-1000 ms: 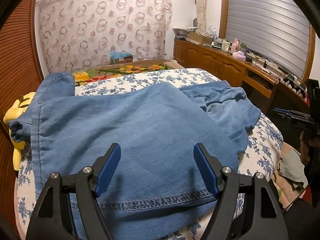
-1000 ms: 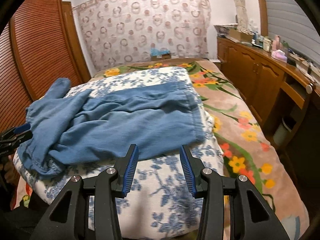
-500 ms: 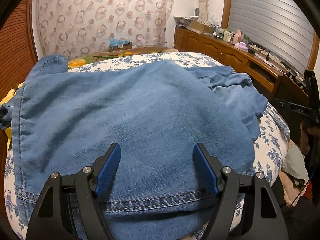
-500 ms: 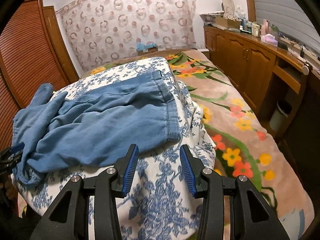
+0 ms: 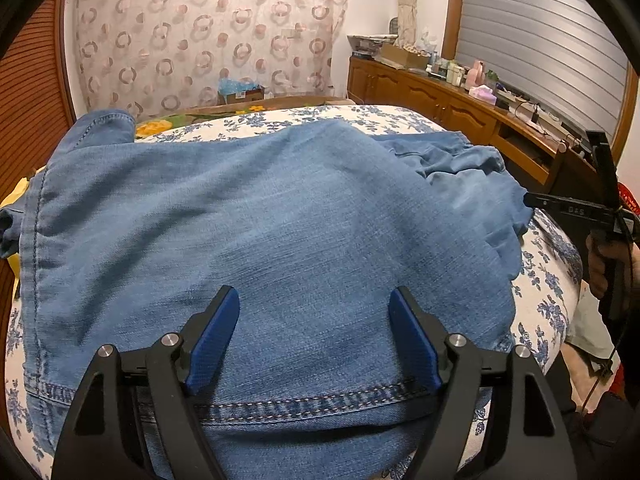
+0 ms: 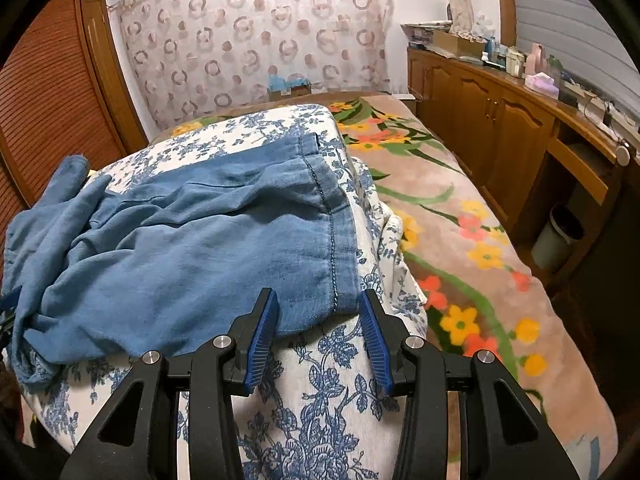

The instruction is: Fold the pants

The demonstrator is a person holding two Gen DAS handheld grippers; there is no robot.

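Blue denim pants point(image 5: 280, 220) lie spread over a blue-flowered white quilt point(image 5: 548, 280) on the bed. My left gripper point(image 5: 312, 296) hangs open just above one leg, its stitched hem point(image 5: 304, 404) running below the fingers. In the right wrist view the pants point(image 6: 180, 248) lie rumpled at the left, the other leg's hem point(image 6: 340, 240) at the right. My right gripper point(image 6: 317, 298) is open, and the hem's near corner lies between its fingertips, with the pads apart from the cloth. A hand point(image 5: 600, 268) holds the right gripper point(image 5: 534, 200) at the quilt's right edge.
A flowered brown blanket point(image 6: 460, 220) covers the bed right of the quilt. Wooden cabinets point(image 6: 500, 120) with clutter on top line the right wall, a bin point(image 6: 556, 236) below. Louvred wooden doors point(image 6: 48, 92) stand at the left. A yellow toy point(image 5: 16, 200) peeks out beside the pants.
The left gripper has sunk closer to the pants, which now fill its view. The right gripper has moved right along the quilt until the leg hem's corner sits between its fingers.
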